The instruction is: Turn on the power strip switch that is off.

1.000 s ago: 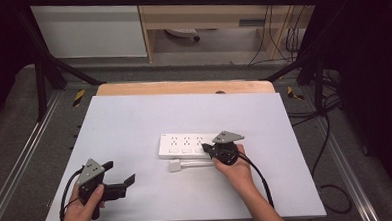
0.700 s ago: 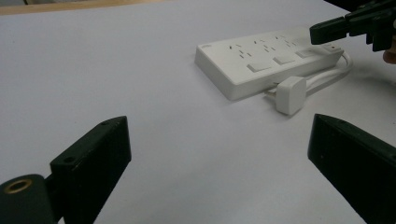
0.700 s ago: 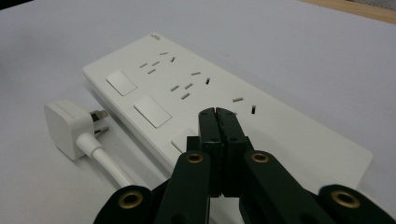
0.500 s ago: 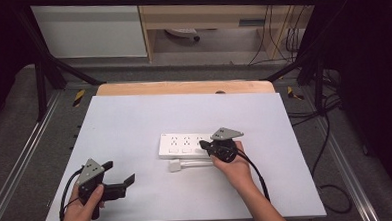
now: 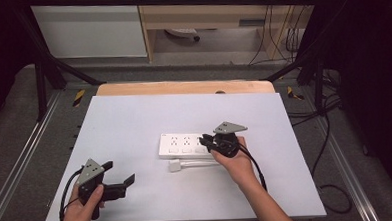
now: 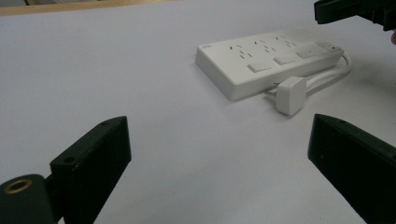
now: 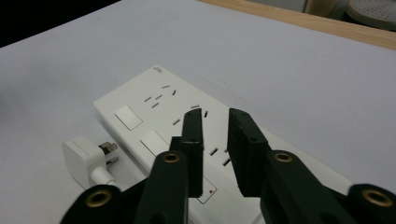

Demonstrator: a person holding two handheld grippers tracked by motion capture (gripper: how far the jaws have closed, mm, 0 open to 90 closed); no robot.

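Observation:
A white power strip (image 5: 183,145) lies right of the table's middle, its white cable (image 5: 201,163) folded along its near side. The cable ends in a white plug (image 5: 174,165) lying flat beside the strip. My right gripper (image 5: 203,140) hovers over the strip's right end; in the right gripper view (image 7: 215,114) its jaws stand a narrow gap apart with nothing between them, above the strip (image 7: 154,112) and right of the plug (image 7: 84,161). My left gripper (image 5: 120,172) rests near the front left, wide open and empty (image 6: 219,126), facing the strip (image 6: 266,60) and plug (image 6: 290,94).
The white table top (image 5: 134,118) has a wooden strip (image 5: 183,87) along its far edge. Metal rails (image 5: 16,168) run along both sides. Cables (image 5: 330,134) hang off to the right, past the table's edge.
My right gripper has shifted slightly left and away, further over the strip's right end. The left gripper has stayed put.

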